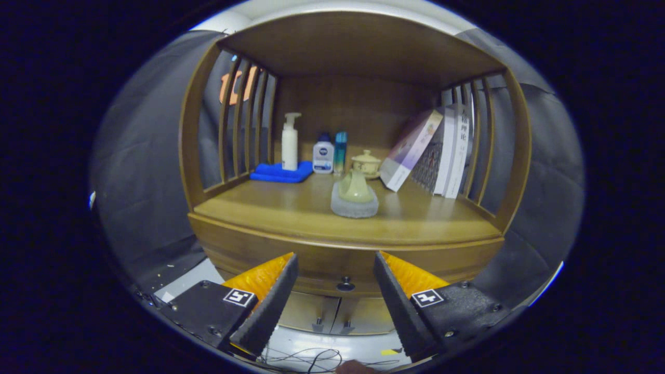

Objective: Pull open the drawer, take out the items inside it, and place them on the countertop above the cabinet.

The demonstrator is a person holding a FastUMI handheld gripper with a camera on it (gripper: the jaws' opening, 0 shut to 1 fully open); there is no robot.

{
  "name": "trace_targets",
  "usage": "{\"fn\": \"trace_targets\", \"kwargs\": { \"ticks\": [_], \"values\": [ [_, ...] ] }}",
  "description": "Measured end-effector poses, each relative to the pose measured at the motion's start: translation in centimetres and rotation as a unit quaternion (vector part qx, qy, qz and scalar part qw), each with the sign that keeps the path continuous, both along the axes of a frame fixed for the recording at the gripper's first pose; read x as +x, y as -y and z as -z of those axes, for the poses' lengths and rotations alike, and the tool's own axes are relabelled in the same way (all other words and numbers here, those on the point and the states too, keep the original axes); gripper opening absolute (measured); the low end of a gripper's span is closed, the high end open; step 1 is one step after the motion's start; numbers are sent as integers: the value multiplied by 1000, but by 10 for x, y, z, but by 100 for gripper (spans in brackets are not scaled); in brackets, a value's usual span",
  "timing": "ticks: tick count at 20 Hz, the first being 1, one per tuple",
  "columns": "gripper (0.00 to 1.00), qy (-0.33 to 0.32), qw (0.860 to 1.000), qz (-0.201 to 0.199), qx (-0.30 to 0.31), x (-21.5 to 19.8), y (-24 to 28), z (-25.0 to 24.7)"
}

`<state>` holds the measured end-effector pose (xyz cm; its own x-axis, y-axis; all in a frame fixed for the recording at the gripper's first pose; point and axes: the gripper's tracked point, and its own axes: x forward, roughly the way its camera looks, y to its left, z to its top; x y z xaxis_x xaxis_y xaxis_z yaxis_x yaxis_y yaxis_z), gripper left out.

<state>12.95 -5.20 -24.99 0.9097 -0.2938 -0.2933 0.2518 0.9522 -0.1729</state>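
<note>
My gripper (335, 265) is spread wide with nothing between its fingers. The drawer (343, 270) sits shut just ahead, its knob (345, 284) showing in the gap between my fingers; I cannot see what it holds. Beyond and above, the wooden countertop (291, 213) carries a scrub brush (355, 196), a blue cloth (280, 173) under a pump bottle (290, 141), two small bottles (323, 155), a lidded cup (367, 163) and leaning books (431, 150). Below the drawer are two cabinet doors (337, 314) and cables on a pale floor (311, 353).

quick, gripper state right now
gripper: open, holding nothing, fingers either side of the drawer knob, not touching it
</note>
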Motion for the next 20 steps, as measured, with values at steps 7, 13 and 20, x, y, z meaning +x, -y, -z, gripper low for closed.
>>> {"fn": "trace_targets", "kwargs": {
  "ticks": [7,13,20],
  "values": [
    [96,95,994,-54,17,-43,-29,-118],
    [96,137,987,-85,15,-78,-31,-202],
    [96,151,984,-95,30,-113,-37,-260]
  ]
}}
